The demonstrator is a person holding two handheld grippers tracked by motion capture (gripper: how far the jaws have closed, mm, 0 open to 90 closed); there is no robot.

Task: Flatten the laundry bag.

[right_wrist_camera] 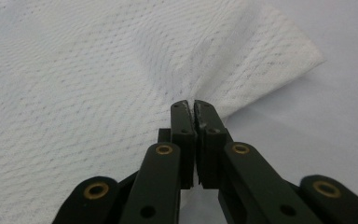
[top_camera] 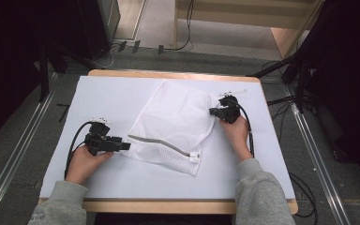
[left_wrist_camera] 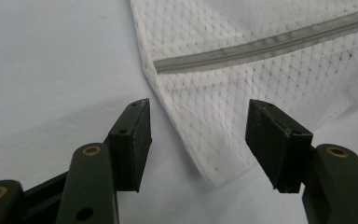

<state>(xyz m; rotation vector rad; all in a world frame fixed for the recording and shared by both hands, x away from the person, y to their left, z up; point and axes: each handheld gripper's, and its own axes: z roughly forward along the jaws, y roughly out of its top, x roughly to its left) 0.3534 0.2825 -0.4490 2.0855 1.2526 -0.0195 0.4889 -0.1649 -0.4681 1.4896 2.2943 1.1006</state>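
Between the spread jaws of the left claw (left_wrist_camera: 198, 140), in the left gripper view, lies one corner of the mesh bag (left_wrist_camera: 242, 79); the pads stand apart on either side of it and do not press it. Just beyond that corner the grey zipper (left_wrist_camera: 265, 46) starts and runs off away from the claw along the bag's near edge. One bag, one zipper and two claws can be counted, each claw in one hand of a person in grey sleeves.

Seen from the high view, the mesh bag (top_camera: 176, 124) lies flat on the white-covered worktop (top_camera: 112, 93) between the two claws. Its long axis slants from the zippered end, which points toward the person, up to the far end near the worktop's back edge. The zipper (top_camera: 159, 144) crosses the near end, from beside the left claw (top_camera: 124, 146) to a small white pull tab (top_camera: 194, 157) at the other corner.

Farther off, the right claw (top_camera: 212, 111) meets the bag's right edge. The right gripper view gives what the high view cannot: the right claw (right_wrist_camera: 194, 109) is pressed together on a pinch of mesh, and the cloth (right_wrist_camera: 98, 84) gathers into folds that fan away from its tips, with a free corner lying to the right of the tips.
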